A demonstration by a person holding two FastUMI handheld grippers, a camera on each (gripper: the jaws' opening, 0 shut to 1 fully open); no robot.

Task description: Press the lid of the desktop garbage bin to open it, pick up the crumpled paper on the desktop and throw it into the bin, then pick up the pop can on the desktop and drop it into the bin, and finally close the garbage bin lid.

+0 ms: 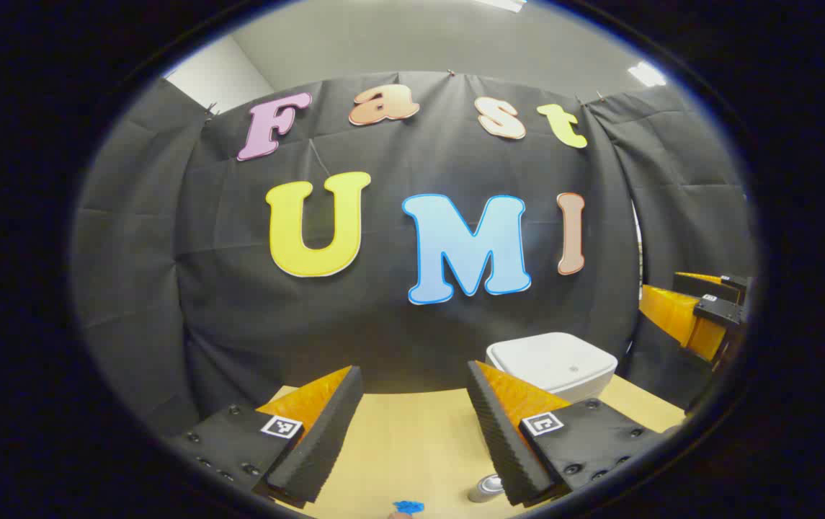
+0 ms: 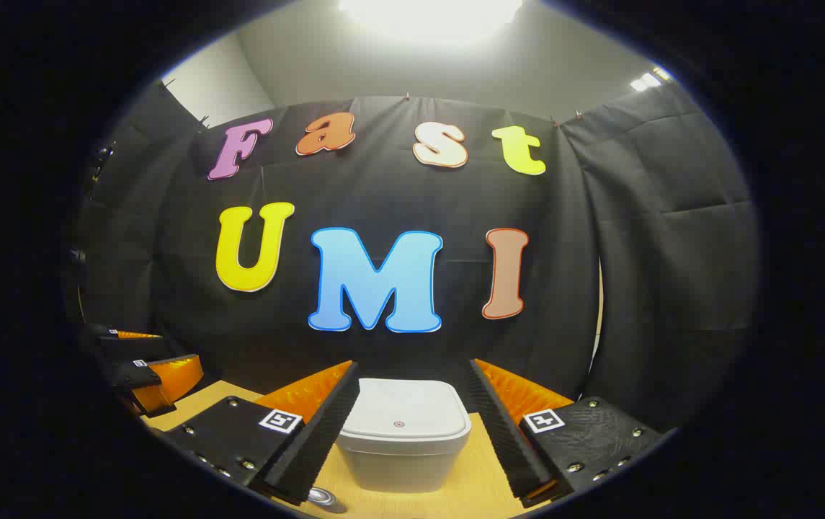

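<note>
The bin [image 2: 403, 432] is sitting lid-down near the table's [image 1: 412, 440] back edge, framed between the right gripper's [image 2: 412, 432] spread fingers. The left gripper [image 1: 412, 432] is hanging open too. An off-centre press could be tipping the bin — the can [image 1: 485, 488] and paper [image 1: 407, 507] are showing only partly.

Pale wooden counter [image 1: 412, 440]. On it: white bin [image 2: 401, 432] with lid shut, toward the back; can [image 1: 485, 489] near the front edge; blue crumpled paper [image 1: 407, 507] just beside.
</note>
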